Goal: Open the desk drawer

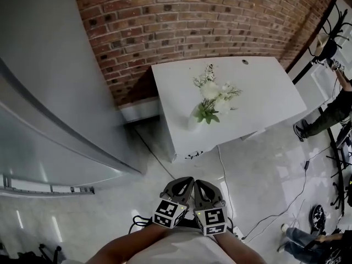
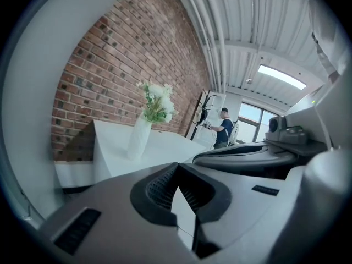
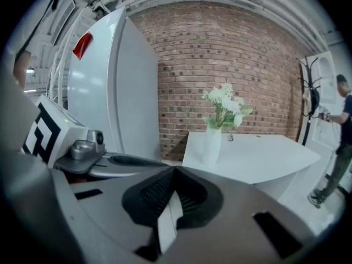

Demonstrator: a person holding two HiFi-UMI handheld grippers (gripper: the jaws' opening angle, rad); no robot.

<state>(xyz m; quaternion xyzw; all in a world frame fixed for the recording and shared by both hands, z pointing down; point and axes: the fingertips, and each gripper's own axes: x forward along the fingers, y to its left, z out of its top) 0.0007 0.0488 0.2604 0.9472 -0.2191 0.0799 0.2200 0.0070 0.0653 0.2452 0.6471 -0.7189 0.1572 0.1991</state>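
Note:
A white desk [image 1: 258, 87] stands against the brick wall, and on it is a white vase [image 1: 193, 120] of white flowers. I cannot make out a drawer on its near side face [image 1: 179, 136]. Low in the head view, my left gripper [image 1: 184, 182] and right gripper [image 1: 204, 186] are side by side over the floor, well short of the desk. Both are shut and hold nothing. The left gripper view shows its jaws [image 2: 177, 166] meeting, with the desk [image 2: 165, 147] and vase [image 2: 137, 139] beyond. In the right gripper view the shut jaws [image 3: 175, 172] point at the desk [image 3: 264, 158] and vase [image 3: 212, 144].
A tall white cabinet [image 1: 44, 92] fills the left side. The brick wall [image 1: 192, 21] backs the desk. Cables [image 1: 286, 208] trail across the glossy floor on the right. A person [image 1: 330, 111] stands at the far right by a black rack, and another person's legs [image 1: 308, 241] show at the lower right.

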